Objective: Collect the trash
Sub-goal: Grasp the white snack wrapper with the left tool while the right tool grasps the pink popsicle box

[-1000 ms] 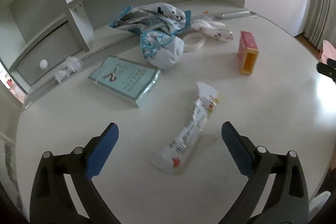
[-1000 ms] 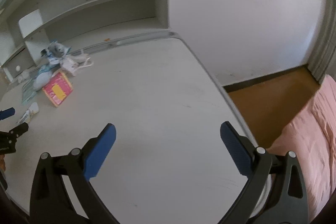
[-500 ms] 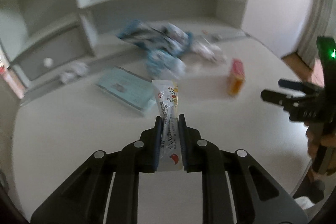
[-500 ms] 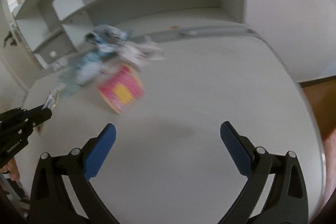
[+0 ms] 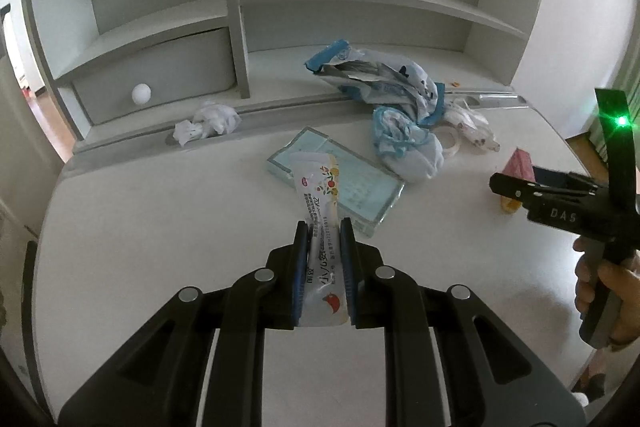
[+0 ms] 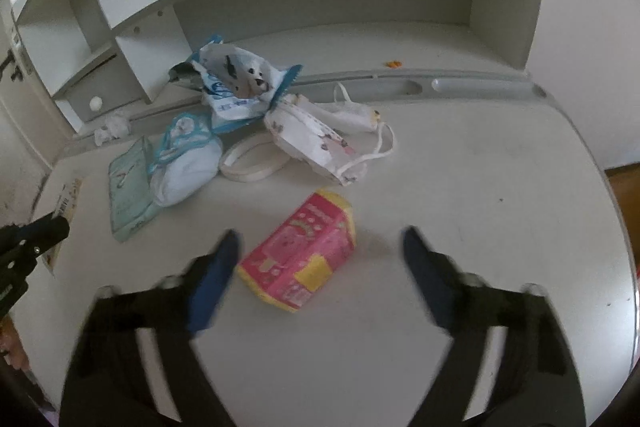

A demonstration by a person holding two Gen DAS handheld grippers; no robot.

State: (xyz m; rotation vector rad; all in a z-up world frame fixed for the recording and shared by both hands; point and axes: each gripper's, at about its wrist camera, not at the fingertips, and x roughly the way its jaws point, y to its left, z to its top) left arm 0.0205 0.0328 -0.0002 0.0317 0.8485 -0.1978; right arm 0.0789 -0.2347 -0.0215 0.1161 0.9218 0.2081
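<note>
My left gripper (image 5: 323,239) is shut on a white snack wrapper (image 5: 320,203) with fruit print and holds it above the white desk (image 5: 160,227). My right gripper (image 6: 320,251) is open, its fingers to either side of a pink and yellow carton (image 6: 300,259) lying on the desk. The carton also shows in the left wrist view (image 5: 516,171), partly hidden behind the right gripper (image 5: 504,185). A torn blue and white bag (image 6: 236,83), a crumpled white and blue wrapper (image 6: 184,155) and face masks (image 6: 320,139) lie beyond the carton.
A light blue flat packet (image 5: 352,183) lies mid desk. A tape roll (image 6: 252,159) sits beside the masks. A crumpled tissue (image 5: 208,121) rests in the groove under the shelf unit (image 5: 240,27) at the back. The desk's right edge drops to the floor.
My left gripper closed on the wrapper and lifted it off the desk. My right gripper swung left and moved in around the pink carton.
</note>
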